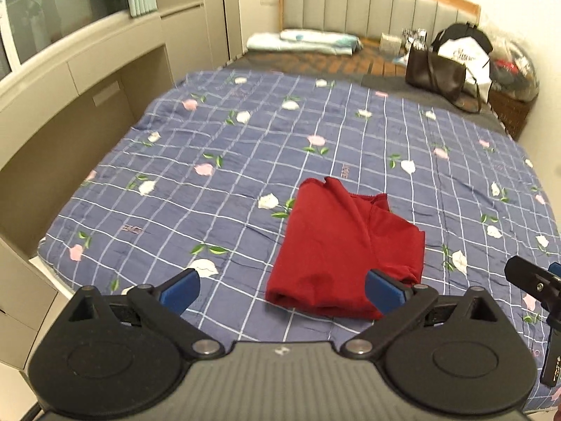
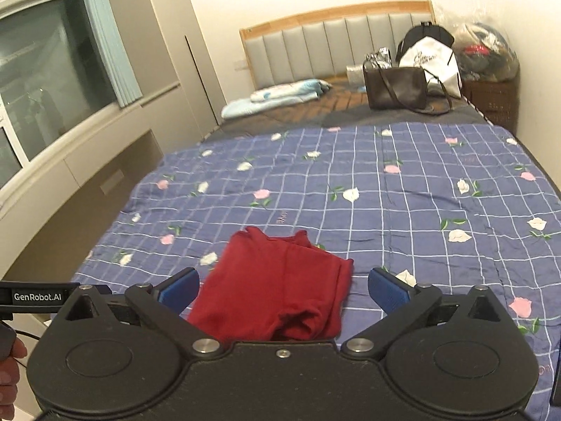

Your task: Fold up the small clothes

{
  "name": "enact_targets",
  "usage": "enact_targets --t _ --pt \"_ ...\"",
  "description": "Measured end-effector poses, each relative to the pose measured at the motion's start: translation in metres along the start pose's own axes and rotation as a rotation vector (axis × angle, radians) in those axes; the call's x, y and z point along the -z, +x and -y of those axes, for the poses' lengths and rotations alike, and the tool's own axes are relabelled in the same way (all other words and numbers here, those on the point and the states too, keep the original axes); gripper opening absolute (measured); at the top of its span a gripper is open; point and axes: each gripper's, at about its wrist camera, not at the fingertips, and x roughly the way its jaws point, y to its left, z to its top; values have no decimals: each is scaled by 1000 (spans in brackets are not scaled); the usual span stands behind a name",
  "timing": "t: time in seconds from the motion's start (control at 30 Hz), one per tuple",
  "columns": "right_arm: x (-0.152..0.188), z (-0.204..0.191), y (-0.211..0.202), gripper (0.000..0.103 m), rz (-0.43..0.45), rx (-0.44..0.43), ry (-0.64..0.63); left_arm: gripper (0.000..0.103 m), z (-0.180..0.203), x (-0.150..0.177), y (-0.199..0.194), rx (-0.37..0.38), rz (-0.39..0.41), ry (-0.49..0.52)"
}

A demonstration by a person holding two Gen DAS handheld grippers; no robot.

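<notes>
Near edge of the red garment (image 2: pixel 277 287) is cut off behind my right gripper's (image 2: pixel 284 289) housing, so I can't see how that hem lies. From the left wrist view the whole bundle (image 1: pixel 345 249) shows: a rough rectangle, folded over itself, rolled and rumpled along the near edge, two small peaks at the far edge. It looks soft, matte, uniformly dark red.

Left gripper (image 1: pixel 282 291) has its blue pads spread wide, nothing between them, held over the quilt's near-left part. The right-hand pad (image 1: pixel 384 293) overlaps the garment's near right corner; whether it touches the cloth, I can't tell. Right gripper's fingers stand wide apart too, empty, the garment lying between and beyond them. A sliver of the other gripper's body pokes in at each view's edge.

Plenty of open quilt (image 1: pixel 245 147) to the left, right and far side of the garment: blue fabric, white grid lines, pink and white flowers, lightly wrinkled. Far off sit a dark handbag (image 2: pixel 394 86), a white bag (image 2: pixel 431 61) and folded pale bedding (image 1: pixel 301 40) against the padded headboard (image 1: pixel 371 5). Contents of the clear bag in the far right corner are too blurred to read.
</notes>
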Motion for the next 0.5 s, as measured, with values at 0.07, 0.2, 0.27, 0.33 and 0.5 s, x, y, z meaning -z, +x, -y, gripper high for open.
enact_targets --t 0.07,0.2,0.27,0.33,0.5 --pt "7 -5 -16 102 17 1 3 102 -6 11 -14 1 22 -5" --pt "18 -17 -44 102 34 2 -4 102 -19 31 -40 -1 42 -16" --pt "22 -23 -57 102 45 10 -3 102 -27 40 -54 -1 55 -21" --pt "26 -29 -68 102 55 13 0 102 -35 48 -65 -3 66 -19" --pt "35 -45 -85 102 66 19 -18 102 -53 65 -80 -8 82 -4"
